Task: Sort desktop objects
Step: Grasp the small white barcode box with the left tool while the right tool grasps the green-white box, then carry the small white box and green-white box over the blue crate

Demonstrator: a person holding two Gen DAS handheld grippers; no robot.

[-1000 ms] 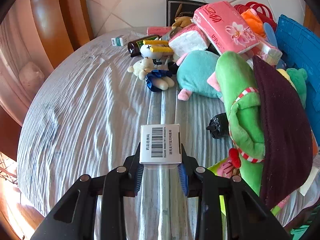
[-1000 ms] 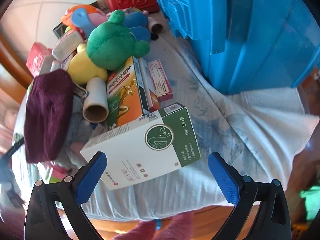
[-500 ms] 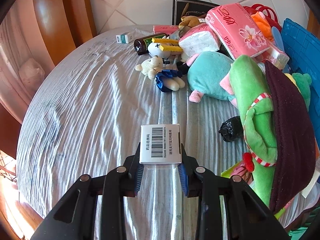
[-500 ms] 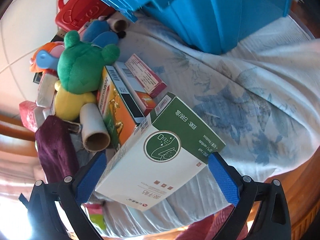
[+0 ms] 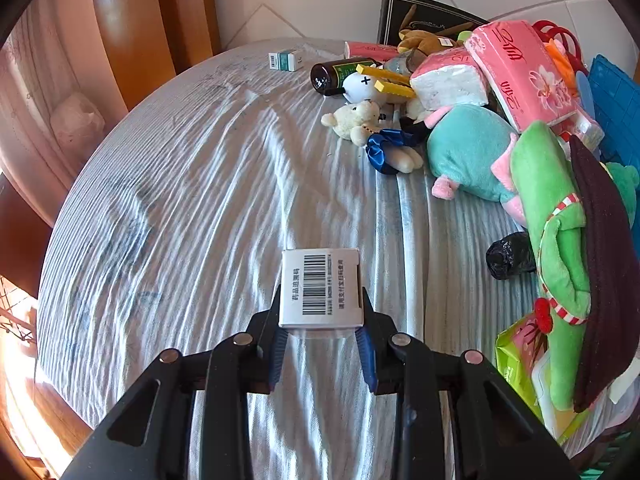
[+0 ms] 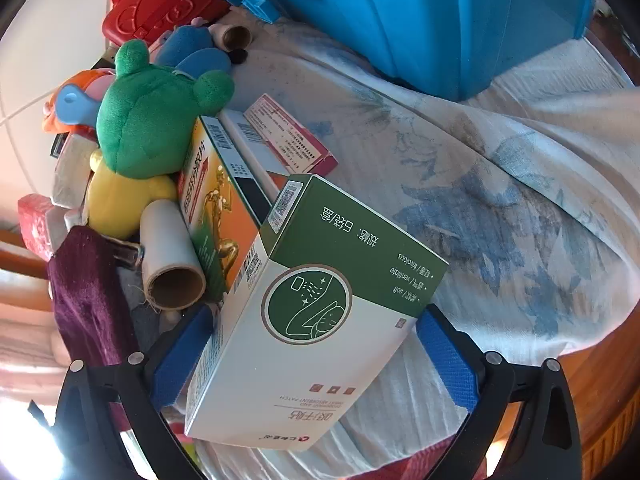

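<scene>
My left gripper (image 5: 321, 344) pinches a small barcoded box (image 5: 320, 289) above the striped cloth (image 5: 200, 200); my right gripper (image 6: 314, 354) straddles the green-and-white box (image 6: 316, 304), whether its pads (image 6: 446, 360) press, I cannot tell.

Plush toys (image 5: 468, 152) and tissue packs (image 5: 520, 72) crowd the tablecloth's (image 5: 200, 184) right side, a small box (image 5: 286, 60) far behind.
</scene>
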